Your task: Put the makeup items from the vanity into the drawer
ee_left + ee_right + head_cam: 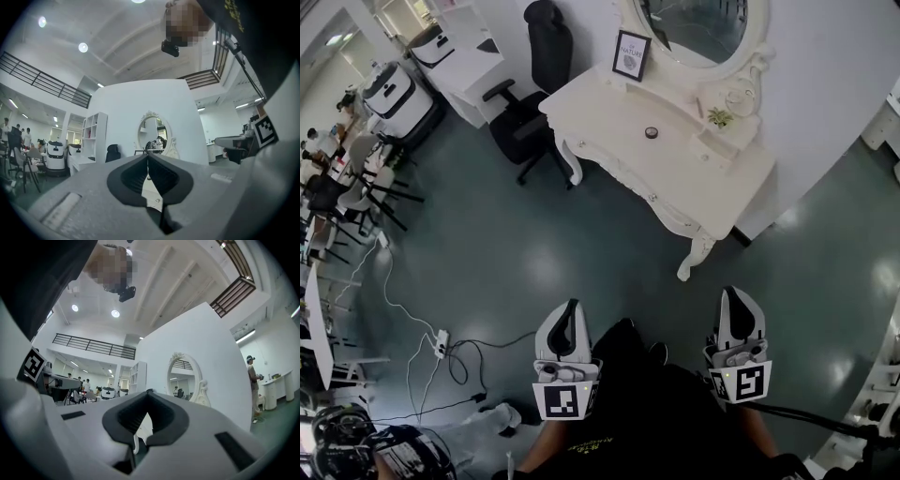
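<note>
The white vanity (675,164) stands across the green floor at the top of the head view, with an oval mirror (694,28) on it. A small round dark item (652,132) lies on its top, near a framed picture (631,54) and a small plant (720,117). My left gripper (572,309) and right gripper (737,298) are held close to the person's body, well short of the vanity. Both are shut with nothing between the jaws. In the left gripper view the gripper (148,157) points at the mirror (153,133). The right gripper (149,392) also faces the mirror (183,377).
A black office chair (534,84) stands left of the vanity. Cables and a power strip (441,342) lie on the floor at the left. A white machine (394,94) and several chairs are at the far left. A person (255,385) stands at the right.
</note>
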A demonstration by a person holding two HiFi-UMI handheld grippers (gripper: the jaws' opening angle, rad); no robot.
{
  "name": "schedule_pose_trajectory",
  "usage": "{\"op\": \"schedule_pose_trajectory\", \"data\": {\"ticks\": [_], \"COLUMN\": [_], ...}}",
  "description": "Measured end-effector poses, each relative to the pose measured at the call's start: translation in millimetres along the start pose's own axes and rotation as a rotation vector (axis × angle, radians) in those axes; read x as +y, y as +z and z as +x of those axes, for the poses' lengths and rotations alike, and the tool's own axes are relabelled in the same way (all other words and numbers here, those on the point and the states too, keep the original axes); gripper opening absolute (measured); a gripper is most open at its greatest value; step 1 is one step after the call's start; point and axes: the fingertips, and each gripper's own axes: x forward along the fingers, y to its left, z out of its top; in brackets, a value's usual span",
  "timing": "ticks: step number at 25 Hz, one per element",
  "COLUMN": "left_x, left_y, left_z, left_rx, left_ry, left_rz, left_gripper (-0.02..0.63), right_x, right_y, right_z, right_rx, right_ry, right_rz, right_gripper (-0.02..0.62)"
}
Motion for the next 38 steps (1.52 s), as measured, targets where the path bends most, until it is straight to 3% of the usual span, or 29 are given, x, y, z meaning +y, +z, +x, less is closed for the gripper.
{"op": "schedule_pose_trajectory", "data": {"ticks": [8, 12, 17, 23, 29, 34, 35, 36, 37, 38], "left_x": [45, 104, 184, 230, 262, 288, 289, 289, 289, 288], "left_y": [-34, -59, -53, -59, -72, -62, -60, -59, -62, -66], "left_z": [89, 172, 275, 355, 383, 406, 409, 411, 413, 415], "left_rx": [-0.009, -0.011, -0.025, -0.008, 0.006, -0.062, -0.074, -0.08, -0.07, -0.05], "left_ry": [-0.037, -0.081, -0.15, -0.219, -0.161, -0.123, -0.125, -0.129, -0.131, -0.131], "left_rz": [-0.007, 0.017, 0.01, -0.008, -0.022, -0.037, -0.035, -0.033, -0.037, -0.043], "left_gripper": [0.021, 0.021, 0.021, 0.021, 0.021, 0.021, 0.021, 0.021, 0.021, 0.021], "right_x": [-18, -25, -38, -46, -47, -48, -49, -49, -50, -51], "right_y": [-33, -61, -63, -60, -75, -66, -63, -60, -59, -59], "right_z": [87, 173, 291, 377, 427, 461, 463, 465, 466, 467], "right_rx": [0.0, -0.005, 0.0, 0.008, 0.033, -0.01, -0.032, -0.055, -0.074, -0.084], "right_ry": [-0.043, -0.121, -0.216, -0.254, -0.224, -0.203, -0.2, -0.195, -0.192, -0.192], "right_rz": [-0.041, -0.047, -0.062, -0.091, -0.078, -0.09, -0.074, -0.047, -0.018, 0.001], "right_gripper": [0.003, 0.003, 0.003, 0.003, 0.003, 0.005, 0.023, 0.122, 0.292, 0.371]}}
